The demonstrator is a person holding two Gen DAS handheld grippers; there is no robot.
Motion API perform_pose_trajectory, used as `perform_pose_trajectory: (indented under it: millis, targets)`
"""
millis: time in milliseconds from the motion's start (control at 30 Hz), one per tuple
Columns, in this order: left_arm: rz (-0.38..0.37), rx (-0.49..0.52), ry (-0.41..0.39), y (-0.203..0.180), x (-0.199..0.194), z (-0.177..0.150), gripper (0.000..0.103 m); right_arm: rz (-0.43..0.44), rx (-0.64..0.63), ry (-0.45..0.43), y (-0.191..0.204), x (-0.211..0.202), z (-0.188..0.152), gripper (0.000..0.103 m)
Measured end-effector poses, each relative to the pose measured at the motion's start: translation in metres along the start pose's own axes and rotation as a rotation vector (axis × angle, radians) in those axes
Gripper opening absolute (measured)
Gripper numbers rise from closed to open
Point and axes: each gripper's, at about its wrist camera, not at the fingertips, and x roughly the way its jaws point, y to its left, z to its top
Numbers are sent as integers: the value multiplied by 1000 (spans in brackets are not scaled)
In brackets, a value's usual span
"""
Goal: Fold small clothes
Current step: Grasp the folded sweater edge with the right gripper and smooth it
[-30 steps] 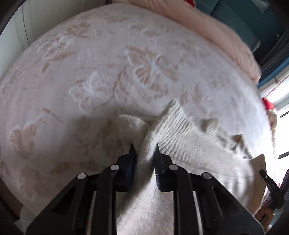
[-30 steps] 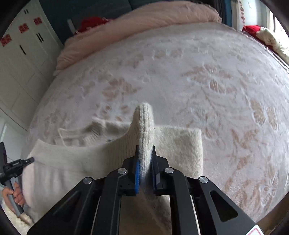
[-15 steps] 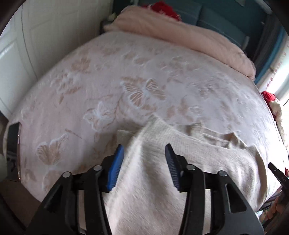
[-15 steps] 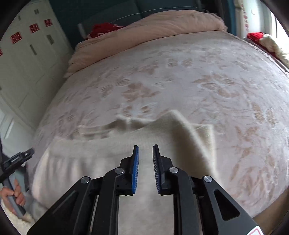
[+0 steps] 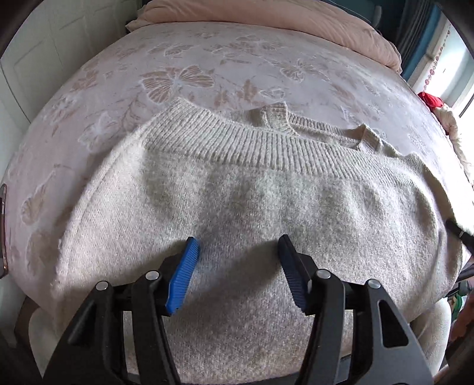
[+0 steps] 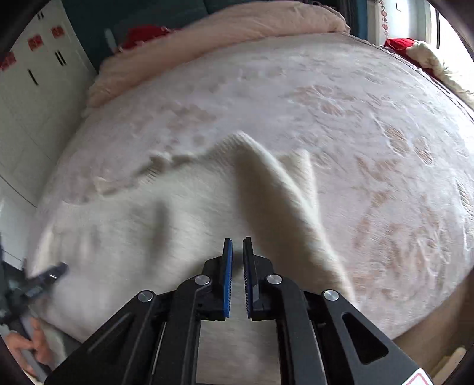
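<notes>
While folded on bed (image 5: 207, 59): cream knit sweater (image 5: 251, 207), ribbed hem topmost
Left gripper (image 5: 238, 248): just opening, empty
Right gripper (image 6: 237, 251): closed, empty
Risk: raised right corner slumping, spoiling fold

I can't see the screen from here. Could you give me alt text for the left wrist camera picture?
A cream knitted sweater lies spread on a bed with a pale floral bedspread, its ribbed band facing away from the camera. The left gripper hovers over it with its jaws apart and nothing between its blue pads. A pink duvet is bunched at the far end.
</notes>
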Motion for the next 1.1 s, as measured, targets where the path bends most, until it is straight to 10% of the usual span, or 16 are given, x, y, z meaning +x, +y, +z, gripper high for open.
perform_pose_trajectory:
  millis: [133, 267, 633, 867, 1067, 1100]
  targets:
    - [16, -1, 6, -1, -5, -2, 58, 86, 133, -41, -29, -27, -13, 3]
    - [25, -3, 8, 3, -8, -10, 60, -71, -7, 10, -22, -9, -24, 3]
    - [22, -29, 26, 11, -27, -22, 60, -40, 35, -3, -38, -31, -43, 3]
    - [-14, -176, -23, 64, -57, -32, 77, -10, 31, -123, -32, -69, -14, 59]
    - [52, -299, 31, 106, -36, -38, 78, -4, 14, -21, -25, -10, 25, 59]
    - [39, -305, 46, 108, -32, -39, 73, 23, 25, 10, -23, 2, 30, 42]
